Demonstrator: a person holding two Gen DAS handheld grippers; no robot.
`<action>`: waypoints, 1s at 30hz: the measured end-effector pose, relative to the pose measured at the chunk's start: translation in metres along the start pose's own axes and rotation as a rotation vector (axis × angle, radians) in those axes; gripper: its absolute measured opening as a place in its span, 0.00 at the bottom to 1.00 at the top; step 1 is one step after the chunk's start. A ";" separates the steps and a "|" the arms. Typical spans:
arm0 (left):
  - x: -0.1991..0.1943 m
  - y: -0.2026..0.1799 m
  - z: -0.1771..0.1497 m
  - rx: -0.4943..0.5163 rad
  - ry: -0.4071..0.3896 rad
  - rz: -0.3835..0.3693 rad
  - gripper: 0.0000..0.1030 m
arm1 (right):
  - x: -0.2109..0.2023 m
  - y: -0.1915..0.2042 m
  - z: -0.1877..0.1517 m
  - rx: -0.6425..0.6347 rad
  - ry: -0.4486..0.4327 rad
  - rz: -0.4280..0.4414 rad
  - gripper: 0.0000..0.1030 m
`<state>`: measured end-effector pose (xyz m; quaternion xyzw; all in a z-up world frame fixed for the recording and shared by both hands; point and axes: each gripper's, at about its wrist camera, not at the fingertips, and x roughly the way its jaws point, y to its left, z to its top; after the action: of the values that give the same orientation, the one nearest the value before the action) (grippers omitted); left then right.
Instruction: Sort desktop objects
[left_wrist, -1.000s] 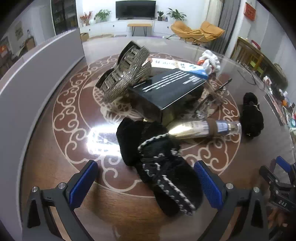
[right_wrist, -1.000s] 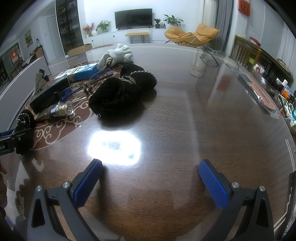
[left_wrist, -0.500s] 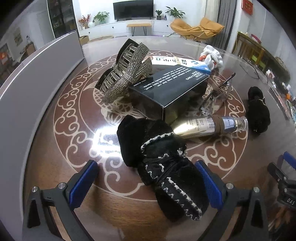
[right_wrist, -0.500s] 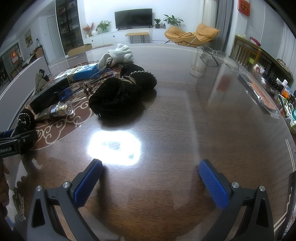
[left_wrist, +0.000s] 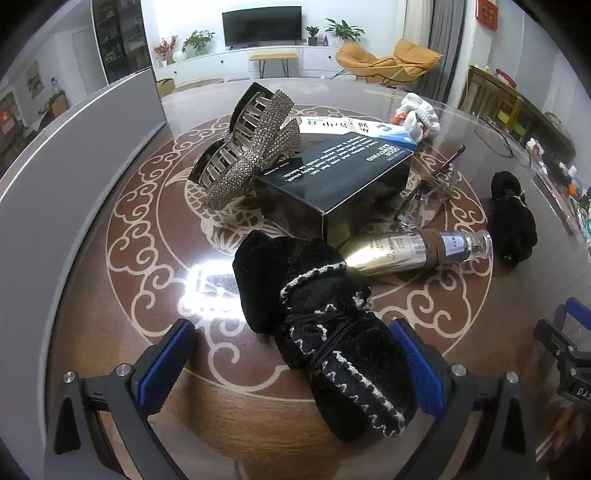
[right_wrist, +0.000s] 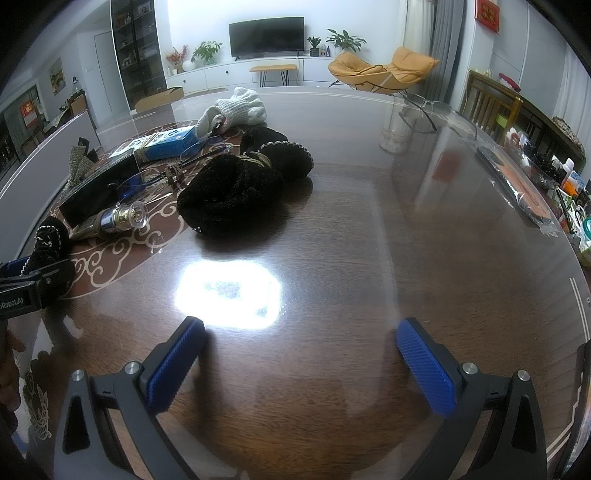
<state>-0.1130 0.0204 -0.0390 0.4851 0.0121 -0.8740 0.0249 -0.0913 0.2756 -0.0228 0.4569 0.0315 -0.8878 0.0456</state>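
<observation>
Left wrist view first: we see our left gripper (left_wrist: 291, 363) spread wide, its blue-padded fingers (left_wrist: 162, 363) standing either side of a black velvet bow scrunchie with white zigzag stitching (left_wrist: 328, 332). The right-hand pad sits just beside the bow's near lobe; we cannot tell whether it touches. The bow lies on the glossy dark wooden table with a cream scroll inlay (left_wrist: 122, 236). Just beyond it, a gold tube with a clear cap and a brown band around its neck (left_wrist: 417, 247) lies on its side, its tapered end against the bow. Behind that sits a black rectangular carton with white lettering (left_wrist: 332, 181), and a rhinestone-covered claw hair clip (left_wrist: 247, 147) leans against the carton's far left corner. Farther right we see rimless glasses (left_wrist: 432, 192) and a black fuzzy scrunchie (left_wrist: 511, 218), well apart from the bow.

From the right wrist view, our right gripper (right_wrist: 299, 363) is released too, fingers wide over bare table with nothing between them. Ahead and to the left lie the black fuzzy scrunchie, a blue-and-white box (right_wrist: 166, 142) and a white knitted glove (right_wrist: 240, 107).
</observation>
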 end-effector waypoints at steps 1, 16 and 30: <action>0.000 0.000 0.000 0.003 0.000 -0.002 1.00 | 0.000 0.000 0.000 0.000 0.000 0.000 1.00; -0.012 -0.001 -0.005 0.077 -0.026 -0.044 0.56 | 0.000 0.000 0.000 0.000 0.000 0.000 1.00; -0.044 0.052 -0.045 0.081 -0.043 -0.094 0.37 | -0.001 0.000 0.000 0.000 0.000 0.001 1.00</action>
<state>-0.0488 -0.0276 -0.0252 0.4656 -0.0009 -0.8843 -0.0356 -0.0908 0.2755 -0.0222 0.4570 0.0314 -0.8877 0.0460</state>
